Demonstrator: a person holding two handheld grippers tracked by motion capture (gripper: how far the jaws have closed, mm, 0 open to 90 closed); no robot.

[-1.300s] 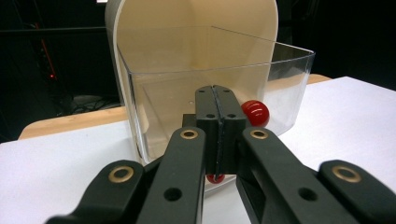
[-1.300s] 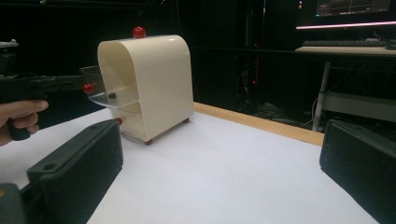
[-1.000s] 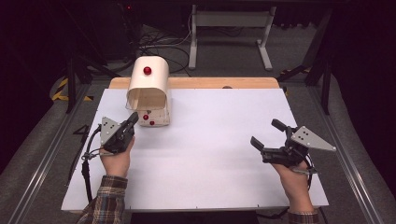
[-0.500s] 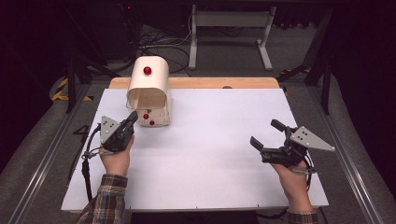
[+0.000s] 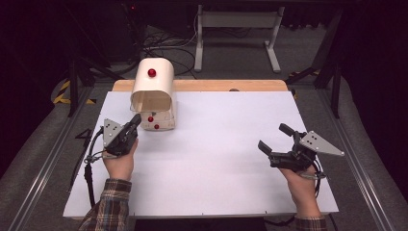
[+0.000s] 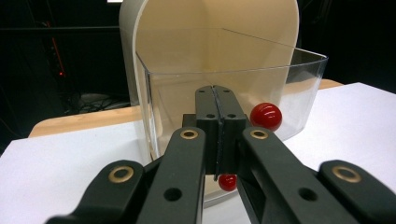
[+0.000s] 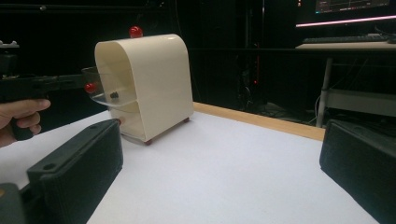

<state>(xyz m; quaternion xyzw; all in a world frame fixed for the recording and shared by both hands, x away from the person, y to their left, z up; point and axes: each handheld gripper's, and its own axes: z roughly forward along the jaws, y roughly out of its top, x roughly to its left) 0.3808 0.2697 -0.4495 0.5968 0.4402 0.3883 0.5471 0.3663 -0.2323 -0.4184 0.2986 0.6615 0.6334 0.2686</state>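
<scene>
A big white table (image 5: 211,159) filled most of the high view. At its far left stood a cream box (image 5: 153,91) with a round top and a red knob (image 5: 152,72) on it. A clear drawer (image 6: 233,88) stuck out of the front of the box, with a red ball (image 6: 265,116) on it. The left gripper (image 5: 134,121) had its jaws pressed together, holding nothing, just in front of the drawer. The right gripper (image 5: 275,138) sat far away by the right edge, its jaws spread wide and empty.
</scene>
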